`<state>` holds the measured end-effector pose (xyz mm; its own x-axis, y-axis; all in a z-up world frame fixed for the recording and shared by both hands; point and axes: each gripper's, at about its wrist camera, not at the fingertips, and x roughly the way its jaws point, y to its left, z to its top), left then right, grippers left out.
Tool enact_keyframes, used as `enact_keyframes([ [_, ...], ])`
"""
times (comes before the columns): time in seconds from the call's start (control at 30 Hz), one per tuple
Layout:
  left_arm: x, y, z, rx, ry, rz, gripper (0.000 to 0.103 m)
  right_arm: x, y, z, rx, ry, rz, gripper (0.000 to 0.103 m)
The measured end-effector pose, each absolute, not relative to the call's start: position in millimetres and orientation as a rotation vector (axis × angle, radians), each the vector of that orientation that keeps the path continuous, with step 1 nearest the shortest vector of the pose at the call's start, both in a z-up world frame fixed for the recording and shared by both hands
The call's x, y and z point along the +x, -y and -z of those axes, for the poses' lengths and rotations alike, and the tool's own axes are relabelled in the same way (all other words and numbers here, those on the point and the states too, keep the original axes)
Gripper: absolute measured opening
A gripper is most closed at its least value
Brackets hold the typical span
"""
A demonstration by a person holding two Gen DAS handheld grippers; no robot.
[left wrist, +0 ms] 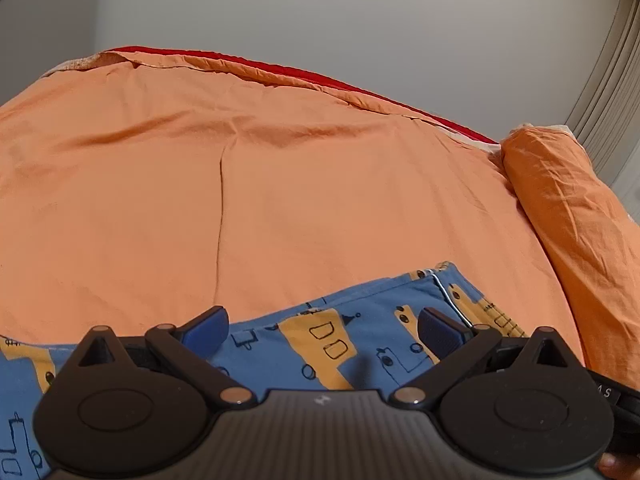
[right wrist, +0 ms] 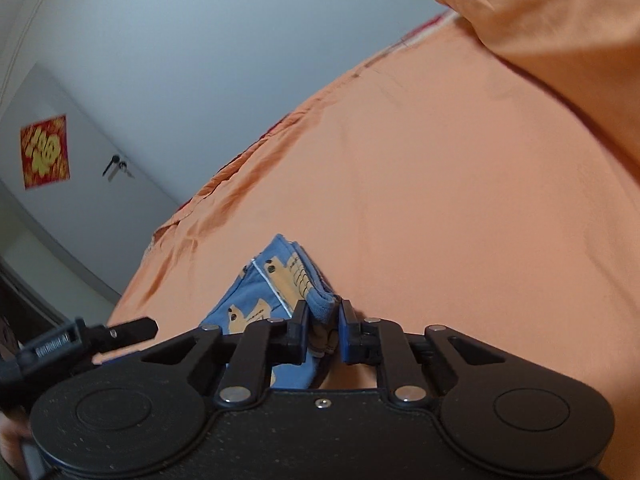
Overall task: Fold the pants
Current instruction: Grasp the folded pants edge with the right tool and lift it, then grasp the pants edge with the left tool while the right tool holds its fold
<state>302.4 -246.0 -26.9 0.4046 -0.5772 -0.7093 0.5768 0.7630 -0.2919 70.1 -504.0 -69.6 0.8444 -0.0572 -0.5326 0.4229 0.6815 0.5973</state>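
Note:
Blue pants (left wrist: 372,320) with a yellow vehicle print lie on an orange bedsheet (left wrist: 280,180). In the left wrist view their far edge runs across just beyond my left gripper (left wrist: 323,322). That gripper hangs over them with its jaws wide apart and nothing between its blue pads. In the right wrist view my right gripper (right wrist: 323,316) is shut on a bunched edge of the pants (right wrist: 280,276). The fabric is pinched between the two fingers, and the rest of the garment trails away to the left.
An orange pillow or rolled cover (left wrist: 560,208) lies along the right side of the bed, also at the top right (right wrist: 540,20). The sheet's far edge shows red trim (left wrist: 280,68). A door with a red paper square (right wrist: 44,152) stands left. A black device part (right wrist: 80,336) juts in.

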Motion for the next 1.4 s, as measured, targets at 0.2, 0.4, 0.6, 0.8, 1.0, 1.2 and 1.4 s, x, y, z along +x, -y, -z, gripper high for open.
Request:
enact_keyframes([
  [0.2, 302.6, 239.6, 22.6, -0.034, -0.928, 0.745, 0.103, 76.0, 464.7, 36.5, 0.427, -0.482, 0.261, 0.014],
  [0.4, 306.1, 213.2, 22.7, -0.133, -0.958, 0.768, 0.103, 82.2, 398.8, 18.2, 0.031, -0.475, 0.122, 0.013],
  [0.6, 298.9, 174.2, 44.0, -0.277, -0.983, 0.887, 0.103, 77.0, 312.4, 21.1, -0.378, -0.457, -0.061, 0.013],
  [0.8, 295.3, 163.7, 72.9, -0.342, -1.002, 0.884, 0.101, 76.0, 270.4, 45.7, -0.512, -0.510, -0.211, 0.013],
  [1.0, 299.1, 169.0, 71.5, -0.337, -0.989, 0.802, 0.085, 80.1, 276.9, 52.3, -0.478, -0.540, -0.212, 0.035],
  [1.2, 297.2, 164.7, 72.1, -0.377, -1.001, 0.771, 0.082, 81.5, 274.6, 59.5, -0.523, -0.519, -0.200, 0.046],
  [1.4, 292.9, 162.8, 69.0, -0.390, -1.044, 0.742, 0.082, 81.7, 275.1, 62.2, -0.537, -0.514, -0.215, 0.017],
])
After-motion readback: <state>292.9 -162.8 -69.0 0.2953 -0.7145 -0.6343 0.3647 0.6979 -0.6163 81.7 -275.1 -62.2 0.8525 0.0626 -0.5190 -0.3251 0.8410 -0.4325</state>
